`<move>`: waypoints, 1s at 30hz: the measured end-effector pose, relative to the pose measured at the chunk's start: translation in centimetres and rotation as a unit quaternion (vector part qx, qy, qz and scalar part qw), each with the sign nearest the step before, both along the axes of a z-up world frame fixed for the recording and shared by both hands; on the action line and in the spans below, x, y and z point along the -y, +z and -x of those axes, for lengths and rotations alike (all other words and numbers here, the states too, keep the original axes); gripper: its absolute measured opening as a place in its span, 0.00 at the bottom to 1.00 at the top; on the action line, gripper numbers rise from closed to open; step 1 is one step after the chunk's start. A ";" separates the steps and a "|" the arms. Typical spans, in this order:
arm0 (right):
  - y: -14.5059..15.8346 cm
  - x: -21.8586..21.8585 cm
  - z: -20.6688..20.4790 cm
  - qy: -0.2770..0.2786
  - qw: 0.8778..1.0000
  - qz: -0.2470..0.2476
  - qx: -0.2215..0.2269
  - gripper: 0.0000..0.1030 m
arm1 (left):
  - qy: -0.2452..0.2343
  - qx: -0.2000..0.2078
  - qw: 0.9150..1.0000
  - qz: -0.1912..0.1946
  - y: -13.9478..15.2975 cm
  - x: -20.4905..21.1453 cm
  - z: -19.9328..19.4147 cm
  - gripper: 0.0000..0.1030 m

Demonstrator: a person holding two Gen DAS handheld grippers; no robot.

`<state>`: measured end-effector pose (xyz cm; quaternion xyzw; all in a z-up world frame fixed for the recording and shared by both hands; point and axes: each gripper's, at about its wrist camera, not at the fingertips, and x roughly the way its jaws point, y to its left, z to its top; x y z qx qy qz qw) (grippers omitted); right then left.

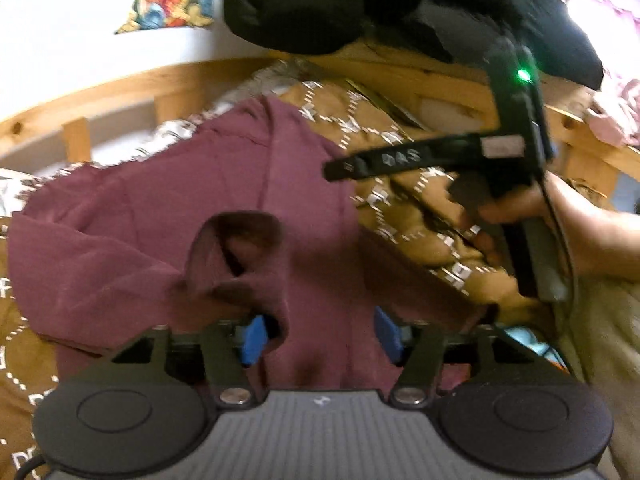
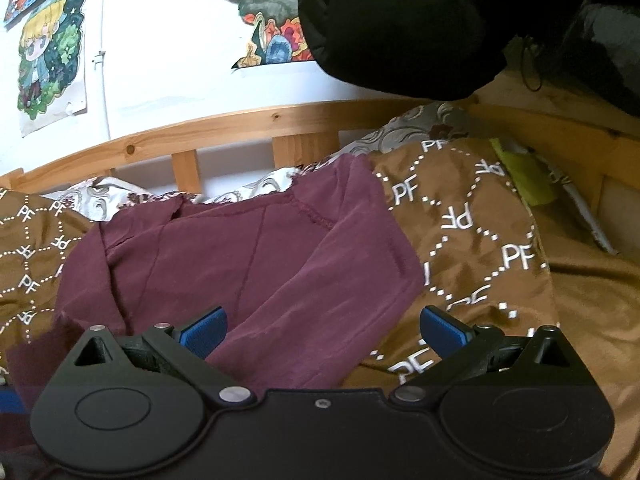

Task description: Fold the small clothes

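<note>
Now both grippers stand unclenched over a maroon garment on the bed.

Left gripper (image 1: 320, 330) has its blue pads (image 1: 253, 338) parted, with a raised fold of the maroon garment (image 1: 160, 216) between them but not pinched. Right gripper (image 2: 322, 330) is spread wide and empty, low over the near edge of the cloth. The garment lies partly folded on a brown patterned bedspread (image 2: 472, 240), inside a wooden bed rail (image 2: 240, 124); a black bundle (image 2: 400, 24) hangs above. By my judgement a fold has been laid down; next comes a fresh hold on an edge or sleeve to fold across.
</note>
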<state>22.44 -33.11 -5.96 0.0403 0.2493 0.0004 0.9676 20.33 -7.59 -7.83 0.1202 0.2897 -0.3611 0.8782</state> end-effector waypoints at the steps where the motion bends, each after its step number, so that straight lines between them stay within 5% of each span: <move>1: 0.0 -0.1 0.1 0.004 1.000 -0.001 -0.001 0.99 | -0.005 -0.002 1.000 0.000 0.0 0.0 0.2 0.68; 8: -0.4 -0.5 0.0 0.024 1.000 0.002 -0.012 0.99 | 0.013 0.019 1.000 0.014 1.2 -0.8 0.7 0.85; 11: -0.6 -0.5 -0.1 0.040 0.999 -0.015 -0.024 0.99 | 0.090 0.034 0.995 0.014 1.8 -2.3 -1.1 0.89; 15: -1.0 -1.1 -0.4 0.094 0.993 -0.047 -0.052 0.96 | 0.210 0.041 0.977 0.023 2.2 -5.6 -4.6 0.89; 19: -1.3 -2.8 -0.7 0.146 0.986 -0.039 -0.074 0.77 | 0.307 0.052 0.949 0.038 2.4 -9.9 -8.8 0.89; 24: -2.0 -5.1 -0.5 0.216 0.970 -0.031 -0.106 0.57 | 0.367 0.024 0.925 0.093 1.7 -14.8 -13.4 0.82; 27: -2.6 -6.4 -0.3 0.243 0.962 -0.016 -0.125 0.44 | 0.369 0.031 0.922 0.115 1.1 -15.8 -14.8 0.81; 30: -3.4 -7.2 -0.4 0.251 0.957 0.003 -0.142 0.14 | 0.354 0.057 0.928 0.100 1.0 -15.3 -15.7 0.78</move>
